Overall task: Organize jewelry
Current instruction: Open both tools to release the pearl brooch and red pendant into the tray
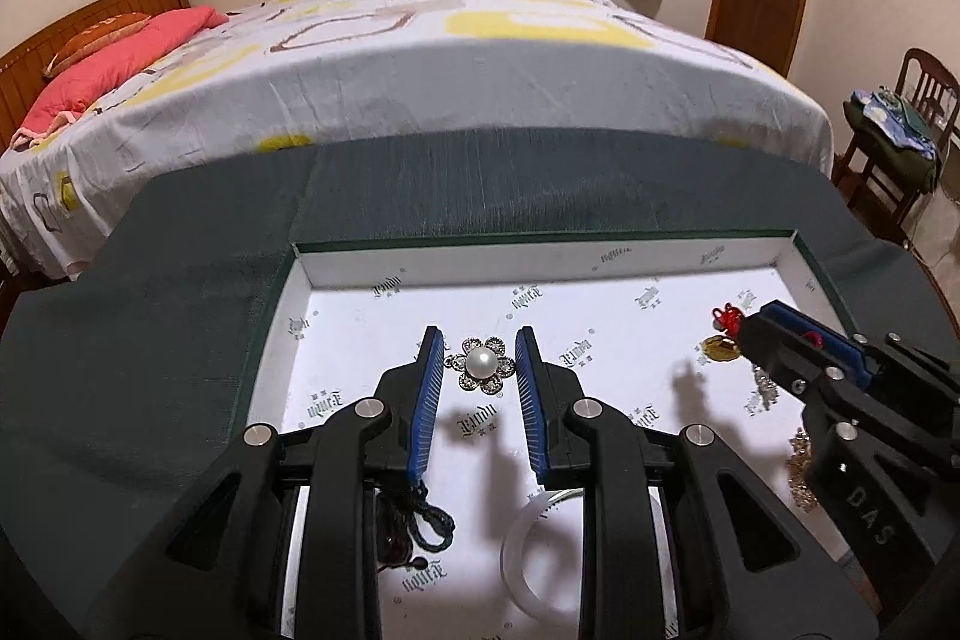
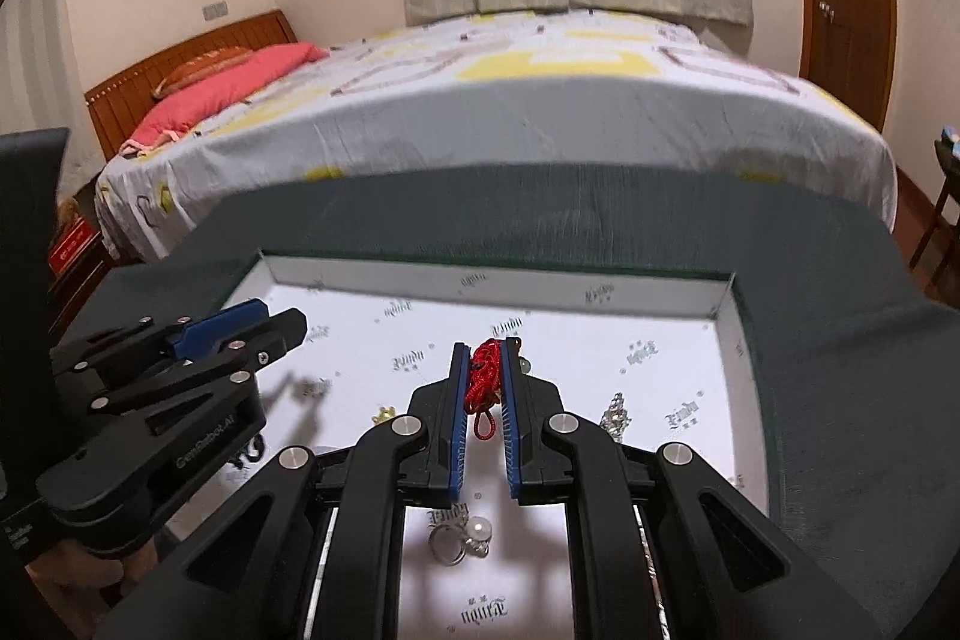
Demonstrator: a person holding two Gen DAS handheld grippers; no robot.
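While the left wrist camera looks down into the white box (image 1: 600, 256), the left gripper (image 1: 480, 340) hangs with its jaws apart, a pearl flower brooch (image 1: 482, 364) lying between the tips, nothing held. Near the box's right edge the right gripper (image 1: 750, 325) carries a red cord (image 1: 723, 315). Over to the right wrist camera: jaws clamped on that red cord, box's far wall beyond; a silvery piece (image 2: 615, 415), perhaps a chain, lies toward the right edge.
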